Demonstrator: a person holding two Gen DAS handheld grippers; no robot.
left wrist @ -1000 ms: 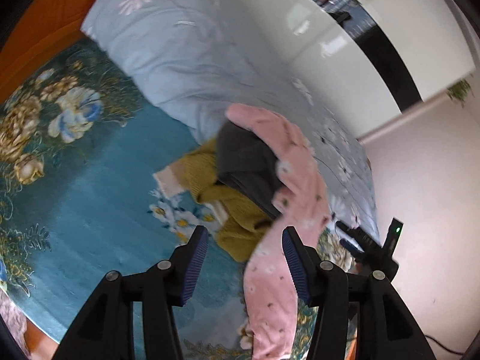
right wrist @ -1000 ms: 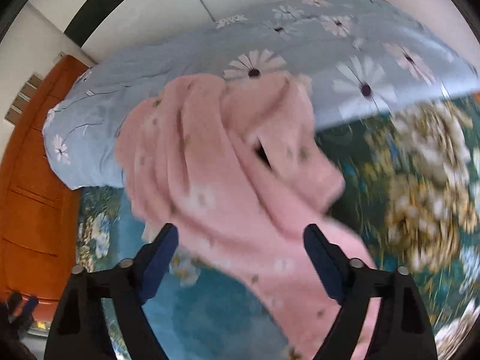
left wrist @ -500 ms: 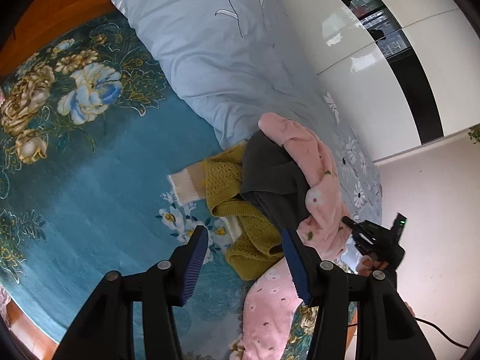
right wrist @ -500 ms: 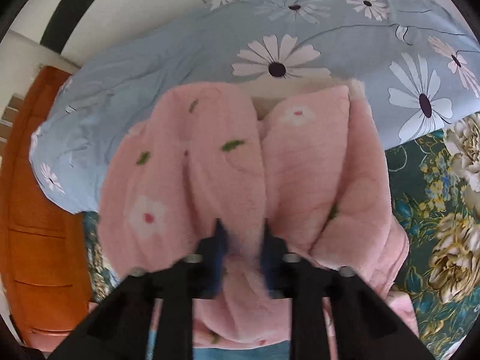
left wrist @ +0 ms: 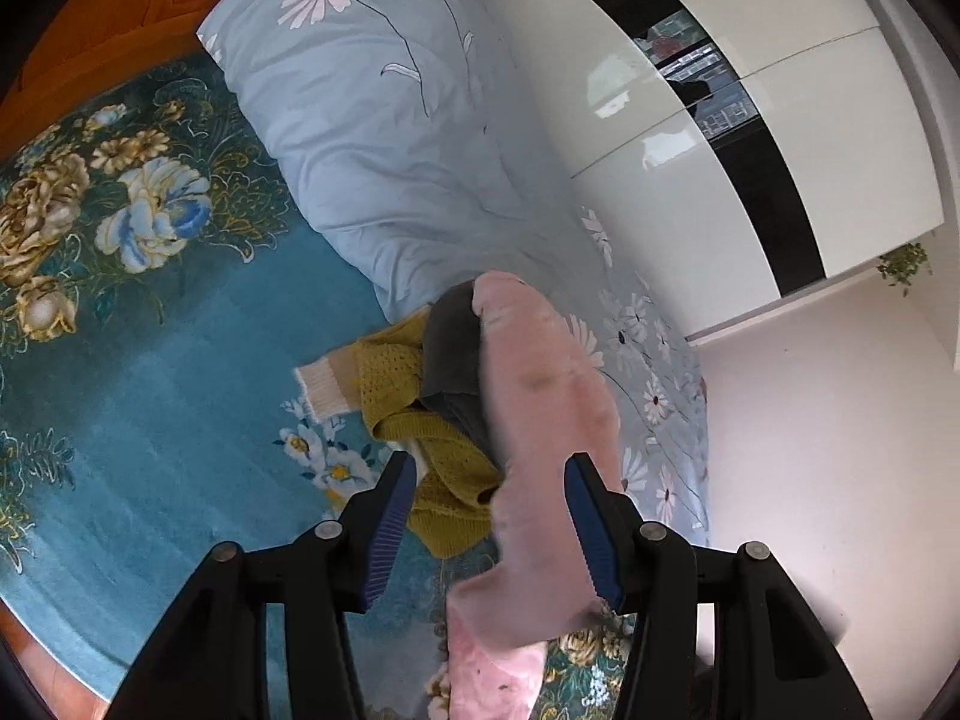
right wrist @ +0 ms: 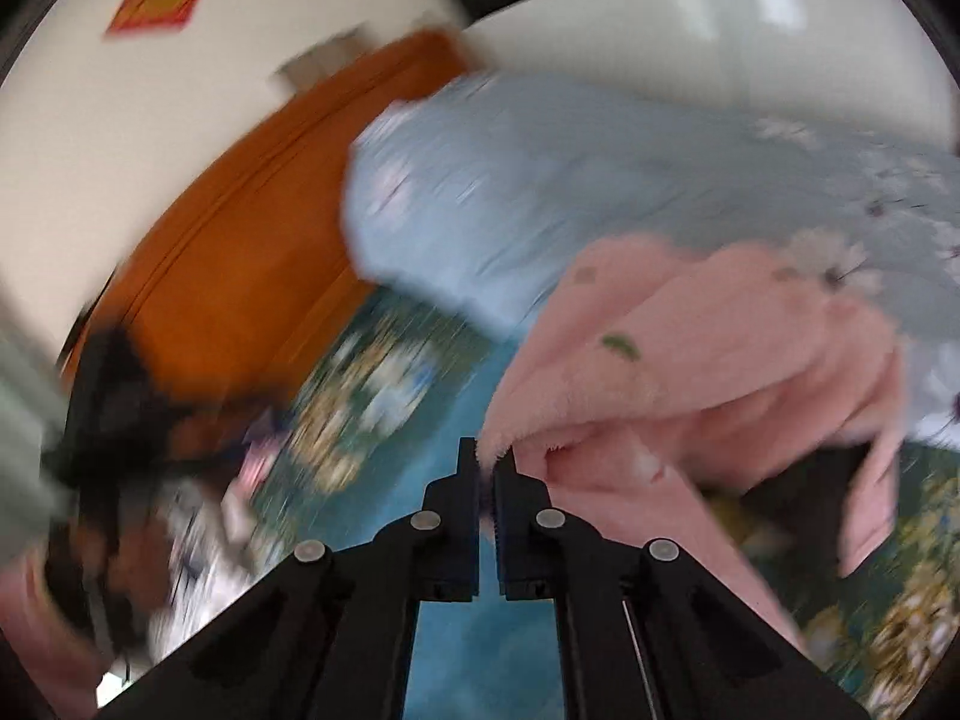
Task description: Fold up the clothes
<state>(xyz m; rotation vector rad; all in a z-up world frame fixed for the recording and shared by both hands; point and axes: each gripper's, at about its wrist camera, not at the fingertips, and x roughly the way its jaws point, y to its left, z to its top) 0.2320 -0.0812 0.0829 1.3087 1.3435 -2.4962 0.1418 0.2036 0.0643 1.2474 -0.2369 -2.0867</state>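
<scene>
A pink fleece garment (right wrist: 708, 360) with small flower prints hangs by one edge from my right gripper (right wrist: 487, 468), which is shut on it. In the left wrist view the same pink garment (left wrist: 540, 432) drapes down between the blue pads of my left gripper (left wrist: 489, 516), which stands open, its pads apart from the cloth. Behind it lie a mustard knit sweater (left wrist: 420, 426) with a cream cuff and a dark grey garment (left wrist: 453, 354), piled on the teal floral bedspread (left wrist: 180, 396).
A pale blue daisy-print quilt (left wrist: 390, 138) is rolled along the far side of the bed. A glossy white wardrobe (left wrist: 708, 138) stands behind it. An orange wooden headboard (right wrist: 240, 228) borders the bed. The right wrist view is motion-blurred.
My right gripper went from open to shut on the pink garment's edge and has swung it up and to the left. The left gripper stayed open, now closer to the hanging cloth.
</scene>
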